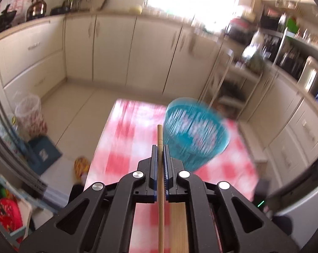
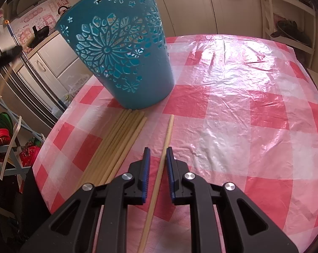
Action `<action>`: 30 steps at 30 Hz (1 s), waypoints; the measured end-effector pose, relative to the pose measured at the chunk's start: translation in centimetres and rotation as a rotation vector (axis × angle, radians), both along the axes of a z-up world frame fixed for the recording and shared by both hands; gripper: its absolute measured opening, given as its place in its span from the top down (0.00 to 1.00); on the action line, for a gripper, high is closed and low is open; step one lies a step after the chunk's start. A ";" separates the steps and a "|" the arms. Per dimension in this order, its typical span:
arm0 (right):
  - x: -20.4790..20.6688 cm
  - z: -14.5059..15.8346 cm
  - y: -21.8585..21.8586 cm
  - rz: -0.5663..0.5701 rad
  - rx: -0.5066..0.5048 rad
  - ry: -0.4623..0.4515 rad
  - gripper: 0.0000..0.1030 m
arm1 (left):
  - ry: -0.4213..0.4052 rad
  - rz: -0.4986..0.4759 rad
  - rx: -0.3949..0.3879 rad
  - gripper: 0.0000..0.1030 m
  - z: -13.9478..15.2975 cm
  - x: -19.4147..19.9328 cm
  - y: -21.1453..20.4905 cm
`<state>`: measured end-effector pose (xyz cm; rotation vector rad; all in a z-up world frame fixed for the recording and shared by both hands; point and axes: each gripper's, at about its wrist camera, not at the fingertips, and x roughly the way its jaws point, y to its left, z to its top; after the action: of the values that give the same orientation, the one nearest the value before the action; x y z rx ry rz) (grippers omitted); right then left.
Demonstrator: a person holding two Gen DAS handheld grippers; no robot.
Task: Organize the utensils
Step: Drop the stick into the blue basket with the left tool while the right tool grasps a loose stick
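Observation:
My left gripper (image 1: 160, 147) is shut on a wooden stick (image 1: 160, 135) and holds it high above the table, with the blue basket (image 1: 195, 132) just ahead to the right, blurred. In the right wrist view the blue cut-out basket (image 2: 125, 48) stands on the red-and-white checked tablecloth (image 2: 232, 109). Several wooden sticks (image 2: 116, 145) lie in a bundle in front of it. My right gripper (image 2: 157, 150) is open, low over the table, its jaws on either side of a single wooden stick (image 2: 165, 145) that lies apart from the bundle.
Cream kitchen cabinets (image 1: 116, 48) run behind the table. A white shelf rack (image 2: 289, 21) stands at the far right. A bin (image 1: 31, 113) and a blue box (image 1: 45, 154) sit on the floor at the left. The left gripper with its stick shows at the right wrist view's far left (image 2: 2, 63).

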<state>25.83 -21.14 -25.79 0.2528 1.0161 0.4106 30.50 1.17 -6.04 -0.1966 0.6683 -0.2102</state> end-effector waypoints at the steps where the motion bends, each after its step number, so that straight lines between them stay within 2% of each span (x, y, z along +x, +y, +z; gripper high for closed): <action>1: 0.0 0.0 0.0 0.000 0.000 0.000 0.85 | -0.039 -0.001 -0.018 0.95 1.2 0.2 -0.2; 3: 0.0 0.0 0.0 0.000 0.001 0.000 0.85 | -0.134 0.007 -0.054 0.95 3.6 1.5 -1.0; 6: 0.0 0.0 -0.1 0.000 0.007 0.001 0.85 | -0.230 0.038 -0.085 0.95 5.6 4.1 -3.0; 9: 0.0 0.0 -0.2 0.006 0.009 0.000 0.83 | -0.293 0.078 -0.094 0.95 5.8 7.0 -4.6; 11: -0.1 0.1 0.0 0.009 0.007 -0.002 0.82 | -0.312 0.124 -0.059 0.95 4.9 9.2 -5.9; 17: -0.1 0.1 -0.1 0.009 0.014 0.000 0.81 | -0.268 0.173 0.002 0.95 0.8 13.3 -7.5; 26: -0.1 0.1 -0.1 0.012 0.012 -0.002 0.80 | -0.236 0.170 0.039 0.95 -1.8 12.7 -7.0; 30: -0.1 0.1 -0.1 0.012 0.012 -0.002 0.80 | -0.203 0.150 0.085 0.95 -2.7 12.2 -6.7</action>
<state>25.76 -21.26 -25.68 0.2574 1.0136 0.4277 42.74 -5.55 -8.73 -0.1410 0.4571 -0.0565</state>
